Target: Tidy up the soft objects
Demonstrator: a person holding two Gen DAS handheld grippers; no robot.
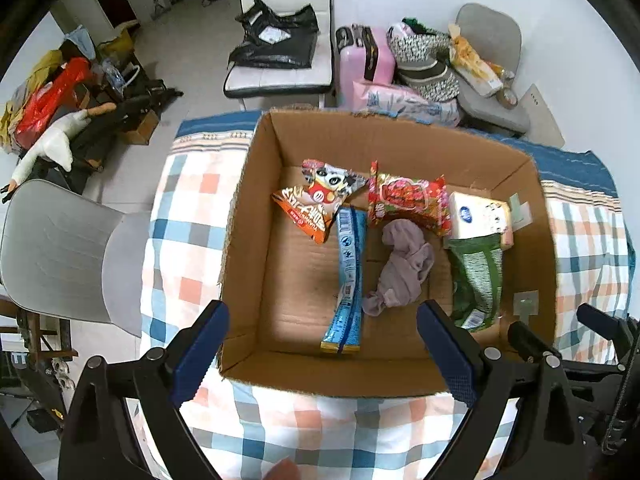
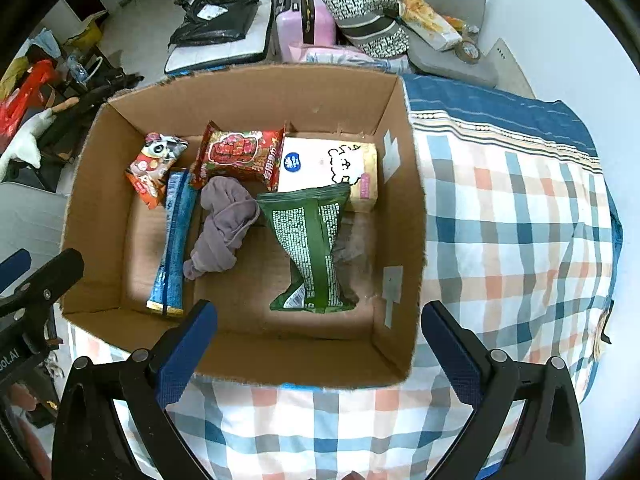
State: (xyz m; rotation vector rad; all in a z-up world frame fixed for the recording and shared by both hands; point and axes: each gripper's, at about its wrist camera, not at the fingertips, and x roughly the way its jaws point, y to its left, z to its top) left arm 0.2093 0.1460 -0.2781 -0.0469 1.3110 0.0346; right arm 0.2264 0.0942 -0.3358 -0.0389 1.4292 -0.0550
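An open cardboard box (image 1: 248, 240) (image 2: 400, 208) stands on a checked cloth. Inside lie a mauve crumpled cloth (image 1: 402, 268) (image 2: 224, 228), a long blue packet (image 1: 348, 276) (image 2: 174, 236), a green snack bag (image 1: 478, 284) (image 2: 312, 244), a red snack bag (image 1: 408, 200) (image 2: 242, 154), a panda packet (image 1: 320, 196) (image 2: 154, 164) and a white tissue pack (image 1: 478, 216) (image 2: 328, 168). My left gripper (image 1: 322, 352) is open and empty above the box's near edge. My right gripper (image 2: 320, 344) is open and empty above the box's near right corner.
The checked cloth (image 1: 184, 216) (image 2: 512, 216) covers the table around the box. A grey chair (image 1: 60, 252) stands at the left. Behind the table are a white chair with a black bag (image 1: 276, 44), a pink suitcase (image 1: 366, 60) and piled bags (image 1: 424, 60).
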